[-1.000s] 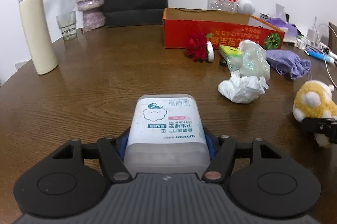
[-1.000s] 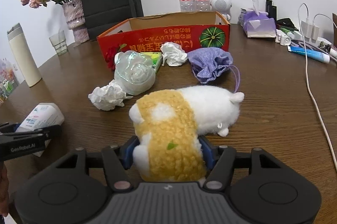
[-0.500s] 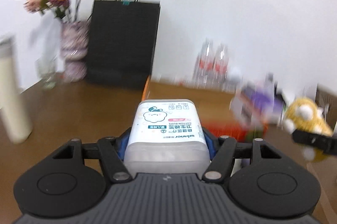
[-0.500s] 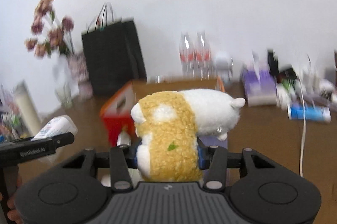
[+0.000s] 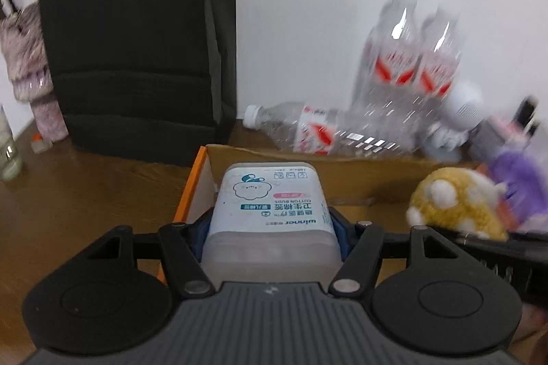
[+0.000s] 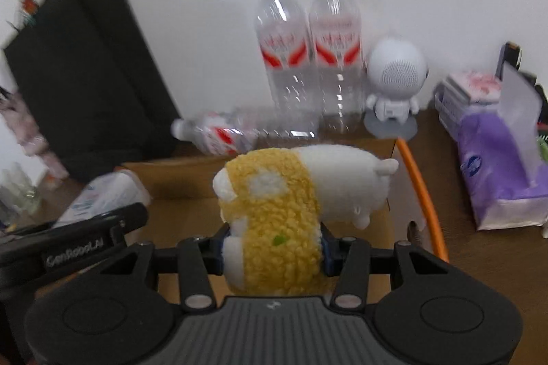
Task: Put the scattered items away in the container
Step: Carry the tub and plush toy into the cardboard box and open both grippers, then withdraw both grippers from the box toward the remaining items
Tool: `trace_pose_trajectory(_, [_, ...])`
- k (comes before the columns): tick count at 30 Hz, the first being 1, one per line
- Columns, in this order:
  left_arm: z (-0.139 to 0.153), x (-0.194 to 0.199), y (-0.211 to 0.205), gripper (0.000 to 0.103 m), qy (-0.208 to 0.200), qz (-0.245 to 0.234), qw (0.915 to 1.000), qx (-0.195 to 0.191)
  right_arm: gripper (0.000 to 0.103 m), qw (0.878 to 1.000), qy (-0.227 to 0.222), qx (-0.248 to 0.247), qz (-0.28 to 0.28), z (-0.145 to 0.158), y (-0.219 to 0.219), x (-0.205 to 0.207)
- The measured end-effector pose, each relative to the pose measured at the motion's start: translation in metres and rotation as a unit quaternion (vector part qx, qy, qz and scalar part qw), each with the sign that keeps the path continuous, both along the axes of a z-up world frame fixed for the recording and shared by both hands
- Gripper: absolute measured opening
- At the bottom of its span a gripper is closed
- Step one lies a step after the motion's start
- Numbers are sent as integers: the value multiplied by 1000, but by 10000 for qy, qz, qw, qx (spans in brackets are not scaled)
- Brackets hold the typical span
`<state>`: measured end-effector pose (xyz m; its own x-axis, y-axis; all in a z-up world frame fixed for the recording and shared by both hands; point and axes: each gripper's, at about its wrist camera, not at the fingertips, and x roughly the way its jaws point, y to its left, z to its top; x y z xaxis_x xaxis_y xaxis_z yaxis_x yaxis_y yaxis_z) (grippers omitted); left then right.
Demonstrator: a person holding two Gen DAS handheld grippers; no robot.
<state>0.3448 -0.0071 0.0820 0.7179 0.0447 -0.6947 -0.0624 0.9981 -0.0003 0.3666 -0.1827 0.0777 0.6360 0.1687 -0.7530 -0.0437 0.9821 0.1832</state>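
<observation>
My left gripper (image 5: 270, 228) is shut on a white cotton buds box (image 5: 269, 204) and holds it above the left end of the open cardboard box (image 5: 308, 159). My right gripper (image 6: 272, 248) is shut on a yellow and white plush toy (image 6: 284, 204) and holds it over the right part of the cardboard box (image 6: 416, 183). The plush toy (image 5: 455, 205) also shows at the right of the left wrist view. The cotton buds box (image 6: 102, 193) and the left gripper show at the left of the right wrist view.
A black paper bag (image 5: 137, 39) stands behind the box at the left. Two upright water bottles (image 6: 308, 56) and one lying bottle (image 6: 219, 132) are behind it. A white robot-shaped speaker (image 6: 394, 80) and a purple tissue pack (image 6: 500, 166) are at the right.
Both grippers have lifted their items off the table and moved forward to above the cardboard box. The loose items on the table have dropped out of view.
</observation>
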Motion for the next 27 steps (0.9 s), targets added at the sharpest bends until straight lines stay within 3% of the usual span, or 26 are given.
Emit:
trace_pose_trajectory(6, [-31, 21, 3, 67, 408, 47, 9991, 110, 51, 9993, 340, -97, -71, -31, 8, 30])
trace_pose_trajectory(11, [-33, 28, 5, 68, 513, 98, 9986, 26, 60, 9972, 631, 338, -207, -39, -4, 38])
trace_pose_trajectory(13, [-31, 30, 6, 83, 579, 138, 9982, 16, 69, 9968, 665, 342, -275, -38, -7, 40])
trace_pose_trajectory(14, [-30, 31, 8, 84, 630, 174, 9979, -45, 73, 9967, 686, 310, -309, -36, -9, 41])
trace_pose_trajectory(17, [-18, 22, 12, 89, 700, 179, 9972, -192, 73, 9957, 748, 410, -374, -23, -17, 34])
trace_pose_trajectory(19, [0, 10, 14, 99, 579, 139, 9981, -185, 74, 9961, 666, 438, -385, -7, -23, 24])
trace_pose_trajectory(27, [65, -54, 9, 103, 524, -212, 9983, -133, 78, 9985, 480, 177, -204, 54, -27, -37])
